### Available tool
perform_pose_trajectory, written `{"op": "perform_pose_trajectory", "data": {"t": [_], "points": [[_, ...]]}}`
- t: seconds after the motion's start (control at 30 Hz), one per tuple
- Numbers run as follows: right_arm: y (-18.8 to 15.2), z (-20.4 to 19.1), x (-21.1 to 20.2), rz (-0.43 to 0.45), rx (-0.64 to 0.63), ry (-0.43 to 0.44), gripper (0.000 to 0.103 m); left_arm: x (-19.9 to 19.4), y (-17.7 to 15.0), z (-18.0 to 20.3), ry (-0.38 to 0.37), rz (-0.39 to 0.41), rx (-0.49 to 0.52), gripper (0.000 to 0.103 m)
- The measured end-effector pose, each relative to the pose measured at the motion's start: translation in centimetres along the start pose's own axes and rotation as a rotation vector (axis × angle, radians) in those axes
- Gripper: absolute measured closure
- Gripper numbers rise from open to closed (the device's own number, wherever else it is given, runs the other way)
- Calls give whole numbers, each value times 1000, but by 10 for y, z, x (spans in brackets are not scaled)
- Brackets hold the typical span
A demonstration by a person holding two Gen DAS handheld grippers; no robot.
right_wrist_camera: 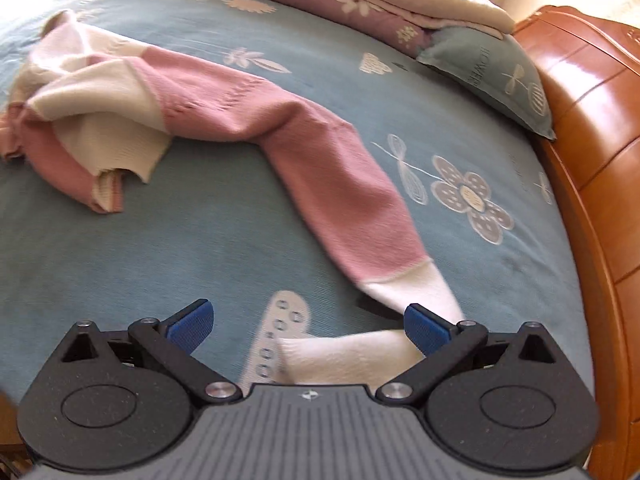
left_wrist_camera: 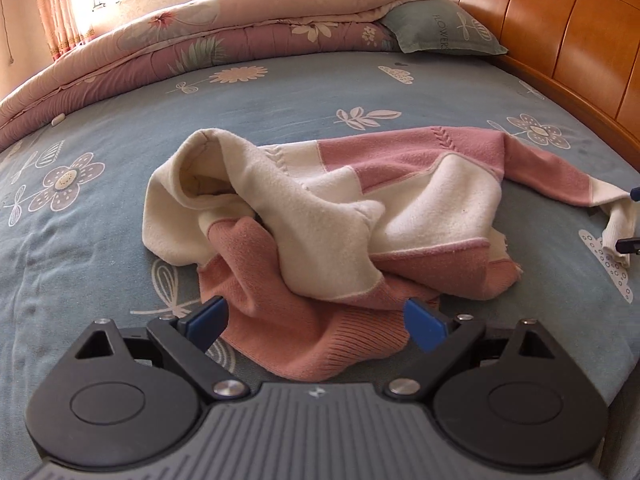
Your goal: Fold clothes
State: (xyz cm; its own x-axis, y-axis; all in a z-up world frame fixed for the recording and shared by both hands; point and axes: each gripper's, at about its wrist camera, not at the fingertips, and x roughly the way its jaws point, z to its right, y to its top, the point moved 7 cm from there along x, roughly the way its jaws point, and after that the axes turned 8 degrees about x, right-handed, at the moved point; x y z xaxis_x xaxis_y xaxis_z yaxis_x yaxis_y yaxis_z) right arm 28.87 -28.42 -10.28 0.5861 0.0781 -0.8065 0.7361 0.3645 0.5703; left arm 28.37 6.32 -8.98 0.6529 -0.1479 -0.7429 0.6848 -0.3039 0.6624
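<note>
Clearly the pink-and-cream sweater [left_wrist_camera: 328, 216] lies crumpled mid-bed, one sleeve [right_wrist_camera: 340, 184] stretched toward the right gripper [right_wrist_camera: 308, 322], whose jaws gape around the cream cuff [right_wrist_camera: 360, 352] without pinching it. The left gripper [left_wrist_camera: 316, 318] is spread wide too, at the ribbed hem [left_wrist_camera: 332, 344] — best to bite each edge squarely, then draw apart to flatten. Underneath: a blue floral bedsheet [left_wrist_camera: 280, 96], a folded quilt [left_wrist_camera: 200, 36], a pillow [left_wrist_camera: 440, 26] — and a wooden headboard [left_wrist_camera: 560, 28].

HIDDEN: your left gripper's [left_wrist_camera: 316, 322] body covers the near ribbed hem of the crumpled pink-and-cream knitted sweater [left_wrist_camera: 320, 216] | CUT OFF: right gripper [left_wrist_camera: 632, 220] shows only dark tips at the left view's right edge | BLURRED: right view's sweater cuff [right_wrist_camera: 360, 356], its end under your right gripper's body.
</note>
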Motion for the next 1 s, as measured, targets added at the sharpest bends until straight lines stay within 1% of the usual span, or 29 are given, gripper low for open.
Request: {"op": "perform_pose_trajectory", "data": {"t": [0.07,0.13,0.2,0.27,0.33,0.4,0.57,0.6,0.63,0.73,0.83,0.87,1.0], "points": [[0,-32,4,10,-16,78,0,5,-9,5,-7,-5,-14,8],[0,-66,12,11,-21,164,0,9,-17,8,-31,3,-42,8],[-1,-91,21,-1,-1,244,0,13,-25,11,-59,13,-73,8],[-5,-108,31,-18,32,301,0,17,-31,11,-82,15,-97,8],[-9,-119,40,-33,60,331,0,22,-37,11,-92,13,-106,8],[-11,-121,45,-13,60,304,0,26,-42,11,-75,-1,-88,8],[-12,-120,45,-6,57,294,0,25,-45,7,-26,0,-30,9],[-12,-119,46,-5,58,289,0,20,-44,3,-24,12,-33,9],[-13,-119,46,-4,59,282,0,16,-43,-3,-15,19,-45,8],[-14,-120,46,9,68,263,0,9,-38,-33,72,27,-131,8],[-14,-120,48,22,92,251,0,13,-20,-66,110,57,-233,8],[-14,-120,48,26,101,247,0,16,-14,-72,119,69,-247,8],[-13,-121,48,25,112,240,0,42,11,-92,178,75,-325,8]]}}
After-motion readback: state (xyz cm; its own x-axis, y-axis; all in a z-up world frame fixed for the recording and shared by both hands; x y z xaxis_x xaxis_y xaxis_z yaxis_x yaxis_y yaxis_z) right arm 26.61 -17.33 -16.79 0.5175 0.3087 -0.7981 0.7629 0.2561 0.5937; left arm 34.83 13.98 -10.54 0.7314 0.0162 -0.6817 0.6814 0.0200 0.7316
